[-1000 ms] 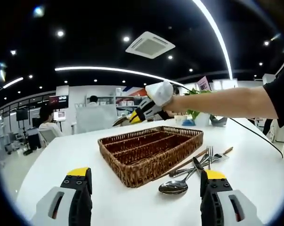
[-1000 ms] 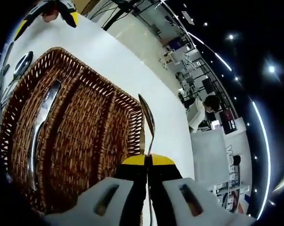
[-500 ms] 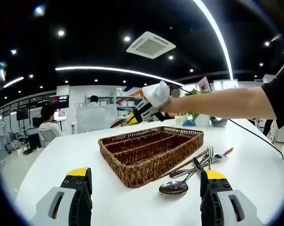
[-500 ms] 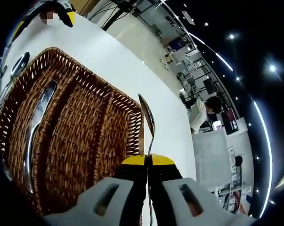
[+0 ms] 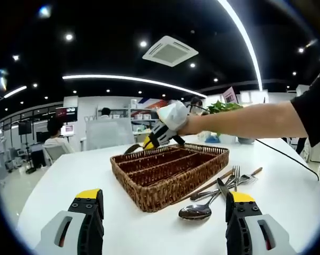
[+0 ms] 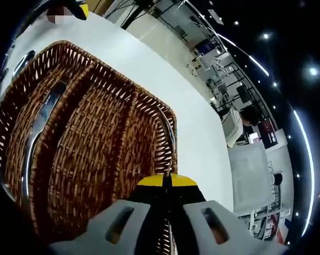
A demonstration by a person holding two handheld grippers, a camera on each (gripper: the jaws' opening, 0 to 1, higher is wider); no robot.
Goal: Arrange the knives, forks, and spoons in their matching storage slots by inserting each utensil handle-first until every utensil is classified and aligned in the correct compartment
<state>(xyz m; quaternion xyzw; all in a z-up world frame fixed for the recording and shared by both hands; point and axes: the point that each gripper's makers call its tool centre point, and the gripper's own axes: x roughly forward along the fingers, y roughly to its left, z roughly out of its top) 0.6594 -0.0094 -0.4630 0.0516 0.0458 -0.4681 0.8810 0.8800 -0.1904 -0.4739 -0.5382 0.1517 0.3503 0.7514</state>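
Note:
A brown wicker tray (image 5: 161,195) with long compartments sits mid-table in the left gripper view. My left gripper (image 5: 162,215) hovers open before it, nothing between its jaws. To the tray's right lie loose utensils: a large spoon (image 5: 196,211), forks (image 5: 237,174) and wooden-handled pieces (image 5: 213,183). My right gripper (image 5: 149,142), in a white-gloved hand, is at the tray's far end. In the right gripper view my right gripper (image 6: 167,183) is shut on a spoon (image 6: 170,139), bowl pointing away, low over the tray's (image 6: 117,79) rightmost compartment. A knife (image 6: 39,130) lies in the leftmost compartment.
The white table (image 5: 75,170) runs wide to the left of the tray. A potted plant (image 5: 223,109) stands at the table's far side. A seated person (image 5: 52,139) and screens are in the background, away from the table.
My right gripper has come down with the spoon, from above the tray's far end to just over its rim. The left gripper and the loose utensils have stayed still.

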